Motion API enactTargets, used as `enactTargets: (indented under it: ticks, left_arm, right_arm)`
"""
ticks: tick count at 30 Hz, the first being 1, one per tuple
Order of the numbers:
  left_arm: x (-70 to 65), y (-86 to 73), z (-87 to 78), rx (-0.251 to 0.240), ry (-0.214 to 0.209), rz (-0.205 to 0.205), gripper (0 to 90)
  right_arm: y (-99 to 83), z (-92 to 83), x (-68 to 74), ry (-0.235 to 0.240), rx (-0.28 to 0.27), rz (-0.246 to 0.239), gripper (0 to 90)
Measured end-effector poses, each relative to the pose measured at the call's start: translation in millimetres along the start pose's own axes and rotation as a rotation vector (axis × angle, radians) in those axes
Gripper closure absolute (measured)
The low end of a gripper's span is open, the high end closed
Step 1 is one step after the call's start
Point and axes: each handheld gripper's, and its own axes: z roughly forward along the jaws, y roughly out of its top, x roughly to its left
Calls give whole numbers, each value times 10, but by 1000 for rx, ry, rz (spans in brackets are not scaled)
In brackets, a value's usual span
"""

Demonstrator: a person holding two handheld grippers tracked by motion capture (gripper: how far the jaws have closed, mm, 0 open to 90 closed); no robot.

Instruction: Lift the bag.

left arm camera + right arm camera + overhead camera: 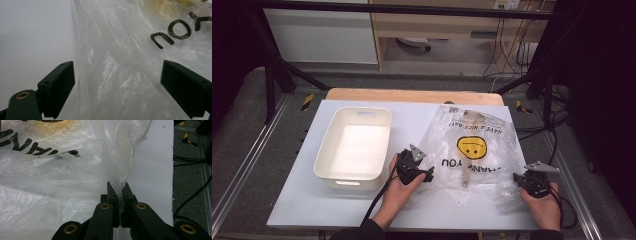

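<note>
A clear plastic bag (472, 150) with a yellow smiley face and black lettering lies on the white table, something long and pale inside it. My left gripper (428, 174) is at the bag's left edge, jaws wide open, with the bag's (120, 62) film lying between them. My right gripper (518, 179) is at the bag's near right corner. In the right gripper view it (119, 188) is shut on a bunched fold of the bag (75, 165).
A white rectangular tub (354, 147) stands empty on the left half of the table (297, 200). A wooden board (412, 95) sticks out behind the table. Black cables (557, 130) run along the floor on the right, past the table's edge.
</note>
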Motion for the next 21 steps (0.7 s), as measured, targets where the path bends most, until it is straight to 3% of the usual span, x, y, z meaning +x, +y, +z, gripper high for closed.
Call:
enactTargets:
  ticks: [7,14,16,21]
  left_arm:
    - [67,-82,81,59,7,-61,111]
    - [29,-146,24,43,-1,-37,118]
    - [-4,-154,-16,43,-9,-29,188]
    - [-142,-195,-103,22,-54,11,481]
  right_arm:
    - [-1,-1,1,3,0,-1,900]
    - [-1,-2,9,5,2,-3,900]
    - [-2,-4,12,9,2,-4,900]
    - [-6,-10,35,28,1,-5,900]
